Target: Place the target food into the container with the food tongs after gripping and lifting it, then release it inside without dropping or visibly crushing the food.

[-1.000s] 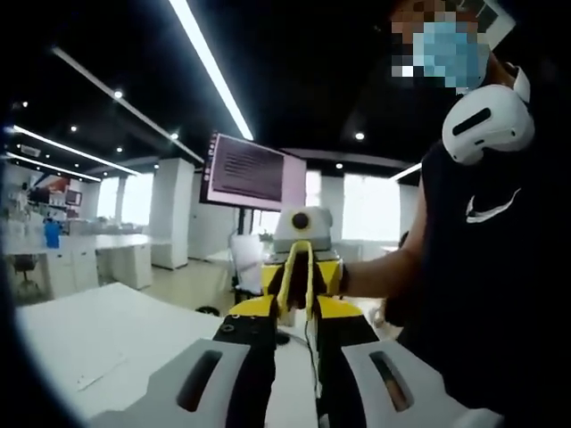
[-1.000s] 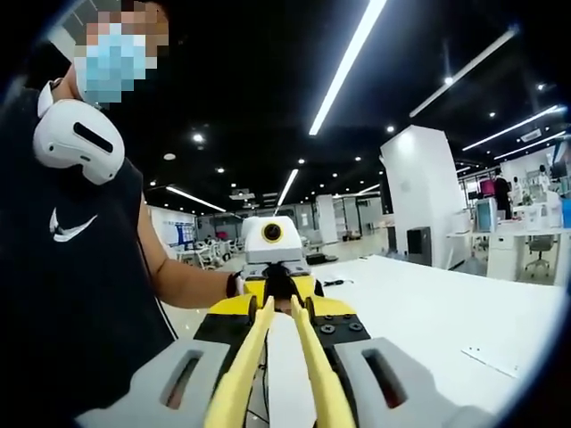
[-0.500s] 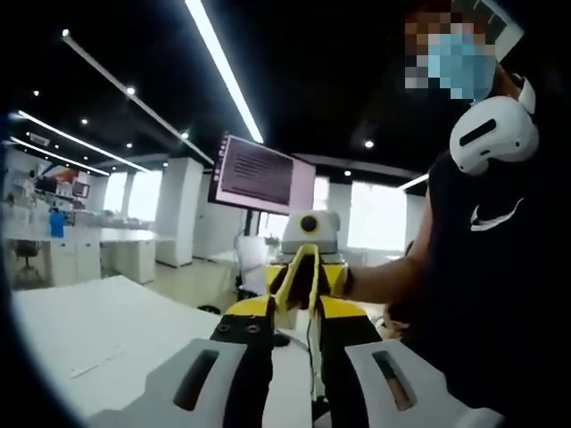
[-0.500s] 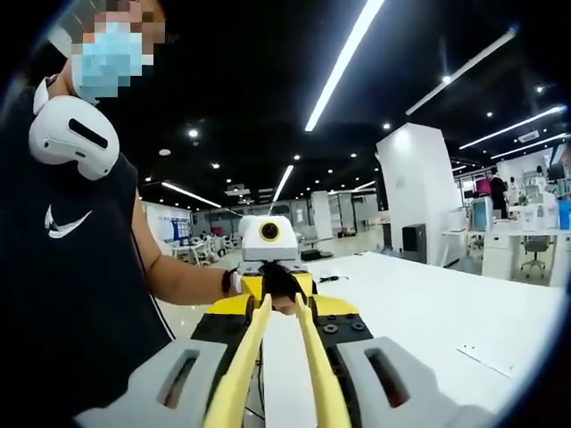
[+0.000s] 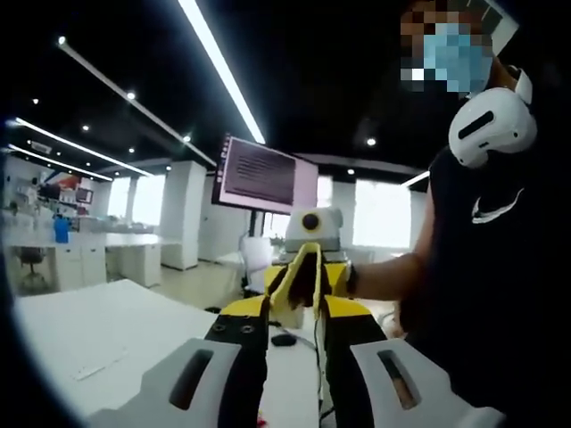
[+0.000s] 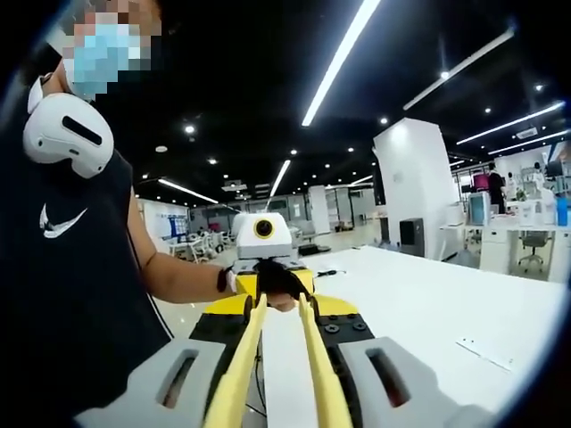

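Yellow food tongs (image 6: 243, 361) lie between the jaws of my right gripper (image 6: 281, 312), which is shut on them. Their two arms run forward with the tips a little apart. In the left gripper view the same tongs (image 5: 284, 283) point back toward the camera, in front of the right gripper (image 5: 308, 287). My left gripper (image 5: 293, 314) stands open with nothing between its jaws. It faces the right one and appears as the left gripper (image 6: 266, 287), held by a black-gloved hand (image 6: 284, 278). Both grippers are raised level above a white table (image 6: 428, 312).
The person (image 5: 486, 267) holding the grippers stands close beside them. A wall monitor (image 5: 268, 174) hangs behind. On the white table (image 5: 98, 325) lies a small flat strip (image 5: 94, 366), also seen as a strip (image 6: 486, 352). Office desks (image 5: 107, 259) and a white pillar (image 6: 415, 192) stand far off.
Both views have drifted slightly with the hands. The grippers still face each other, and nothing has been taken hold of or let go.
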{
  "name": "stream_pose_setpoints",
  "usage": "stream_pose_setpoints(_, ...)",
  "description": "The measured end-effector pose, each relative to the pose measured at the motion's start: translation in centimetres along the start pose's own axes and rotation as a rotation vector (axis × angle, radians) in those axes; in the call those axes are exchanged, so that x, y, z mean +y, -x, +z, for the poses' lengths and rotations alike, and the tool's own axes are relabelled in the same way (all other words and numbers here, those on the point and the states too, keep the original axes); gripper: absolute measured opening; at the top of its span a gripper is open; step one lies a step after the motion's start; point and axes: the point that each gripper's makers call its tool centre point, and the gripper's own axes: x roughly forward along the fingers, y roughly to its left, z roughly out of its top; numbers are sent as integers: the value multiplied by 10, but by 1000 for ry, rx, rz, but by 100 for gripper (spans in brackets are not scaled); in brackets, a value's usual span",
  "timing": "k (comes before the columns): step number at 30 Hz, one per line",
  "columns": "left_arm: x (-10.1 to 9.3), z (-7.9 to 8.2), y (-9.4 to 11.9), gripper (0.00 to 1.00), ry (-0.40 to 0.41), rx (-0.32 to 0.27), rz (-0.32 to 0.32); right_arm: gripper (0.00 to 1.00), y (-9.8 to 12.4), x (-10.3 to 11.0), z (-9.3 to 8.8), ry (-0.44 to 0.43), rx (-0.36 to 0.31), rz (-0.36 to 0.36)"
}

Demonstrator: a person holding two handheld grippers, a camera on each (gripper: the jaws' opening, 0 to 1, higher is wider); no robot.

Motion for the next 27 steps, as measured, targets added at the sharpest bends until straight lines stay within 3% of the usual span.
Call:
stream_pose_setpoints(8,8,-6,15,26,-6,16,68,25,7,-8,-2,-21,18,-27)
stream_pose_setpoints(10,14,-13,21,28,-14,31,107,25,9,-12,-3,-24,23,-42)
stream_pose_setpoints(12,26,-30,30,31,-49,82,191,25,12,-17,-5,-19,30,-61)
stream_pose_setpoints(13,33,-42,36,33,-67,117,244,25,14,-20,-6,-16,33,-75)
stream_pose_setpoints(16,30,-58,45,48,-55,139,263,25,20,-27,-12,-6,62,-104)
stream_pose_setpoints(24,38,-75,70,77,-70,166,340,25,33,-42,-28,34,121,-162)
stream_pose_setpoints(27,46,-84,80,89,-112,182,379,25,38,-43,-28,41,129,-170)
